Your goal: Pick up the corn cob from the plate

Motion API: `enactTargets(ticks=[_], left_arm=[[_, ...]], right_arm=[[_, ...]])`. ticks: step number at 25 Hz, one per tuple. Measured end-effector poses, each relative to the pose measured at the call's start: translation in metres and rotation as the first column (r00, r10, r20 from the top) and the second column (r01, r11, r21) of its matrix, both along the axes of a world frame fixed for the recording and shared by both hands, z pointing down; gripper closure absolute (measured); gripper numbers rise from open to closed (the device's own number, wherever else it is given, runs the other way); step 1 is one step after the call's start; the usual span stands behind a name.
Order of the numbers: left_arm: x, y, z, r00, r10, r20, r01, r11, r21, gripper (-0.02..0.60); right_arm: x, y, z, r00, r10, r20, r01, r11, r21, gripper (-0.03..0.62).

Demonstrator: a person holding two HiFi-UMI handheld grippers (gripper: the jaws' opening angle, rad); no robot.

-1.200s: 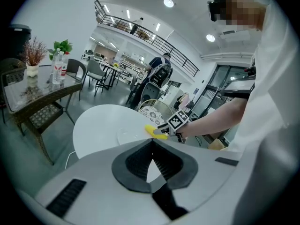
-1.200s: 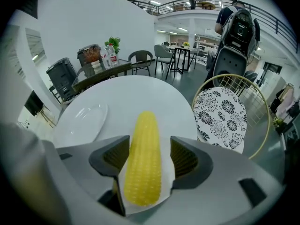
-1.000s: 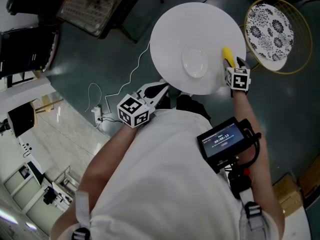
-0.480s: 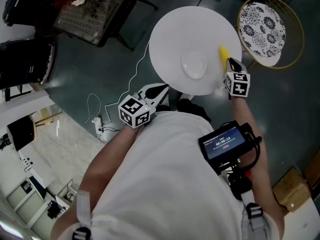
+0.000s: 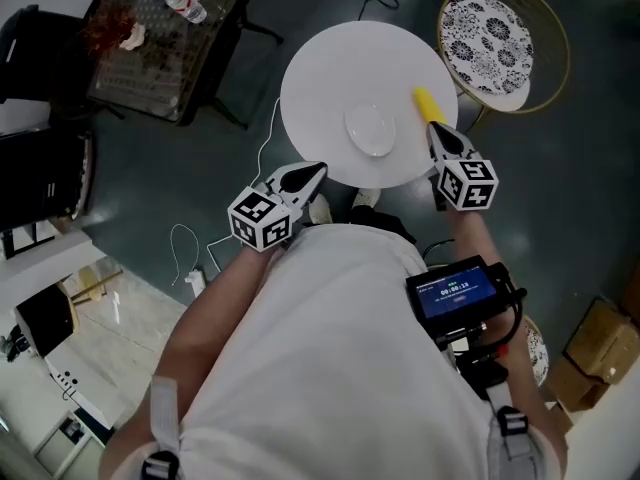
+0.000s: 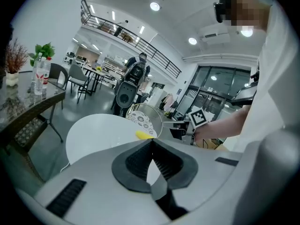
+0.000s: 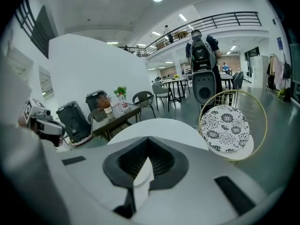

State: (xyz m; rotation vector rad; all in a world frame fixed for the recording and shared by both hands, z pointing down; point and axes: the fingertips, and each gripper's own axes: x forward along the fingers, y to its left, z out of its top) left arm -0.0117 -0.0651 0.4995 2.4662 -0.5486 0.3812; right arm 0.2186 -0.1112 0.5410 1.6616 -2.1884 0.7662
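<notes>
Two claws, and neither is holding anything — the jaws of my right claw (image 5: 437, 133) have just been closing and are meeting pad to pad with nothing between them, while my left claw (image 5: 316, 170) is hanging shut by the near rim of the table (image 5: 320, 78). The corn cob (image 5: 429, 106) is lying flat on the table, just beside the small plate (image 5: 370, 130) rather than on it, just beyond my right tips. I am risking a lift that is leaving it behind — and shut tips nudging a round cob could be sending it rolling toward the table's nearby edge. Its long axis is running diagonally in the head view, near end pointing at my right claw, far end aiming up-left across the table.
</notes>
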Motion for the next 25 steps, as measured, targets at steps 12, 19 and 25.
enactTargets(ticks=[12,19,25], left_arm=[[0.007,0.007,0.001,0.995,0.102,-0.017,-0.102,0.995,0.010,0.575],[0.008,0.008,0.000,0.990,0.140,-0.020,-0.139,0.990,0.022,0.575],[0.015,0.011,-0.003,0.988,0.151,-0.021,-0.150,0.988,0.029,0.576]], right_arm=[[-0.021,0.064,-0.044,0.984,0.094,0.150,-0.105,0.992,0.072,0.586],[-0.032,0.080,-0.055,0.984,0.095,0.149,-0.111,0.989,0.102,0.586],[-0.030,0.081,-0.060,0.985,0.088,0.149,-0.106,0.988,0.117,0.586]])
